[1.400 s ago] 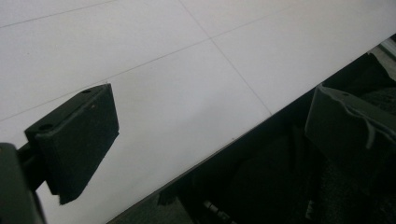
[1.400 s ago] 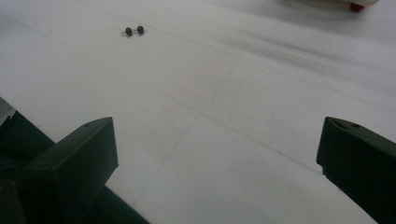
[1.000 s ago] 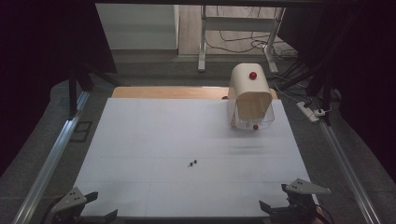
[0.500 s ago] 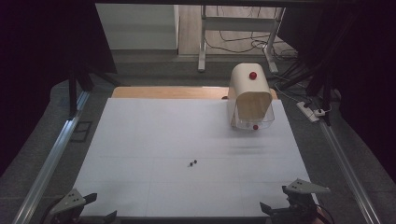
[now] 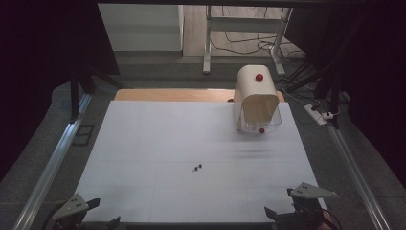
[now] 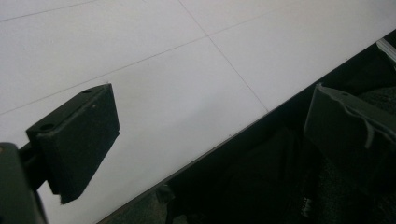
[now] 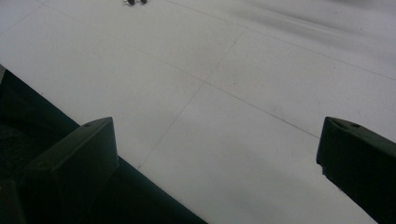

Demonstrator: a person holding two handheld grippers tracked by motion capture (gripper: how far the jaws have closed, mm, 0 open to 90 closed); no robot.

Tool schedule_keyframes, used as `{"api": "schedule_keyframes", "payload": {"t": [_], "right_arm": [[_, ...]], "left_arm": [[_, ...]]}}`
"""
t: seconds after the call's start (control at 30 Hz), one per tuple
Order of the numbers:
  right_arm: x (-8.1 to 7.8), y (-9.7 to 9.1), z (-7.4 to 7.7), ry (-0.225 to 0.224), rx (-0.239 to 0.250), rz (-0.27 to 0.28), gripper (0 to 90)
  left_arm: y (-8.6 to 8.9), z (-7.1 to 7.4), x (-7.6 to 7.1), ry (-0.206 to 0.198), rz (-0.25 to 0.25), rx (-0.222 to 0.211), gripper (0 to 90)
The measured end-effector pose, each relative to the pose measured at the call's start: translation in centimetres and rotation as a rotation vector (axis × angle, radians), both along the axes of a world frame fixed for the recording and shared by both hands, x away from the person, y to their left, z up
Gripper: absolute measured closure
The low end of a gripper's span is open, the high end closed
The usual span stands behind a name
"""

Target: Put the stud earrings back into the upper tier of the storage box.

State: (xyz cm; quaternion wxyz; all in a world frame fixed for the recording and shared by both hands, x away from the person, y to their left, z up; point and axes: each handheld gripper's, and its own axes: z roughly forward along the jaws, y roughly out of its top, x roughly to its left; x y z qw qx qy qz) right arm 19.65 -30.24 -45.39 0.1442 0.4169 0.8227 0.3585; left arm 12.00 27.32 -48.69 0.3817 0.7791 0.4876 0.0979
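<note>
hovering at the near edge of the white table [image 5: 143, 143], both grippers are empty, nothing between either pair of jaws.

left gripper [image 5: 98, 213]: sits at the near-left corner, jaws wide apart. in the left gripper view its two black jaws straddle the table edge, one over the white surface, the other over the dark drop-off below.

the small dark pieces [image 5: 197, 167]: two tiny black bits lying side by side, touching or almost, on the bare sheet. too small to tell what they are. they lie ahead of both sets of jaws, about midway across the table; ahead and to the right of the left jaws, ahead and to the left of the right jaws. the pair's long axis runs roughly across the table, left to right. in the right gripper view they sit at the top edge [image 7: 135, 2], well beyond the jaw tips.

right gripper [image 5: 285, 203]: near-right edge, jaws spread wide, open table between them. judging by the high view it's the nearer one to the pieces, so the reach probably goes forward and leftward from here.

cream domed box [image 5: 256, 98] with a red knob [image 5: 259, 77] stands far right, well apart from the pieces and both grippers.
</note>
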Motion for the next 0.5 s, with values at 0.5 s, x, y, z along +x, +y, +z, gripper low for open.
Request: {"api": "schedule_keyframes", "payload": {"t": [0.5], "right_arm": [[0.7,1.3,0.0,-0.004,0.005,0.064,0.0]], "left_arm": [[-0.2,-0.1,0.1,0.01,-0.006,0.017,3.8]]}}
